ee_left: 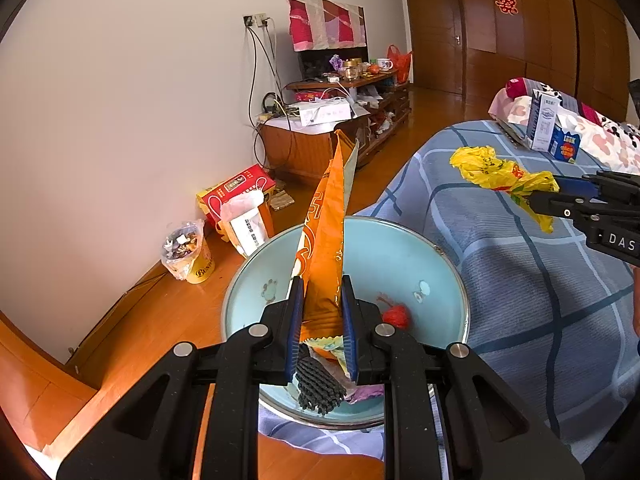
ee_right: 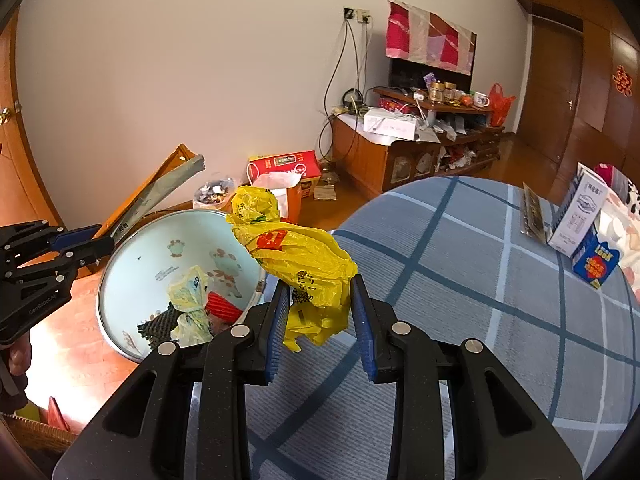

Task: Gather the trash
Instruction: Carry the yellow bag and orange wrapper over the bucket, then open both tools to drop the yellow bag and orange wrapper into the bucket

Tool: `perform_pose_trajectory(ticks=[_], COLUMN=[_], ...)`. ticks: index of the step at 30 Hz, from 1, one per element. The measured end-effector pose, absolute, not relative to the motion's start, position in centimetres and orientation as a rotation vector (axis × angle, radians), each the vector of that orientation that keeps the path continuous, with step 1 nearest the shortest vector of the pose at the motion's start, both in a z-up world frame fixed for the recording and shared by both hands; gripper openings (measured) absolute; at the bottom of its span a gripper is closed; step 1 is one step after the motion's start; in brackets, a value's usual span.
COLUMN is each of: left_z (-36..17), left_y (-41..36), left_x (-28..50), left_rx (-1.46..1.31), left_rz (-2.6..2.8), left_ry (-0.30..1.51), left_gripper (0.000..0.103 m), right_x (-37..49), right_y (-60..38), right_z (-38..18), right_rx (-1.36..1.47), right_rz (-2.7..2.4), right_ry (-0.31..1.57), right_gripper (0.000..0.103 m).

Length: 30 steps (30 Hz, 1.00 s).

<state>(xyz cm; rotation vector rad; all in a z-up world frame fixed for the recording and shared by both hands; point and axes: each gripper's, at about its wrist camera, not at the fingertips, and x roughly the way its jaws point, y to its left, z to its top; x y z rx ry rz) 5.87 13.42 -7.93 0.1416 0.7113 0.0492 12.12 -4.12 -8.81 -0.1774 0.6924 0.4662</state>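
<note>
left gripper [ee_left: 320, 312] clamps orange wrapper [ee_left: 326, 216] at its lower end, long axis upright, tip pointing up over basin [ee_left: 400, 256] | right gripper [ee_right: 320, 320] pinches yellow bag [ee_right: 296, 256], crumpled length slanting up-left toward basin [ee_right: 132, 256], above plaid bed [ee_right: 460, 280] | basin at bed edge holds scraps

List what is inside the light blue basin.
In the light blue basin lie a pale yellow-green wrapper, a red piece and a dark mesh scrap. The right gripper and its yellow bag hide the basin's near edge.
</note>
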Motion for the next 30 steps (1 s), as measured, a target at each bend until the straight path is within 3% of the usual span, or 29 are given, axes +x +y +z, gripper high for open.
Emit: perform_pose_trajectory(ticks=[30], left_z=[-8.0], left_y=[17.1], left_x=[5.6], left_rx=[0.101], left_rz=[0.139], left_ry=[0.708], left_gripper=[0.018], right_x=[12.3], right_y=[0.7], right_z=[-8.9], right_rx=[-0.256], right_rz=[0.537], right_ry=[0.692], right_gripper=[0.032])
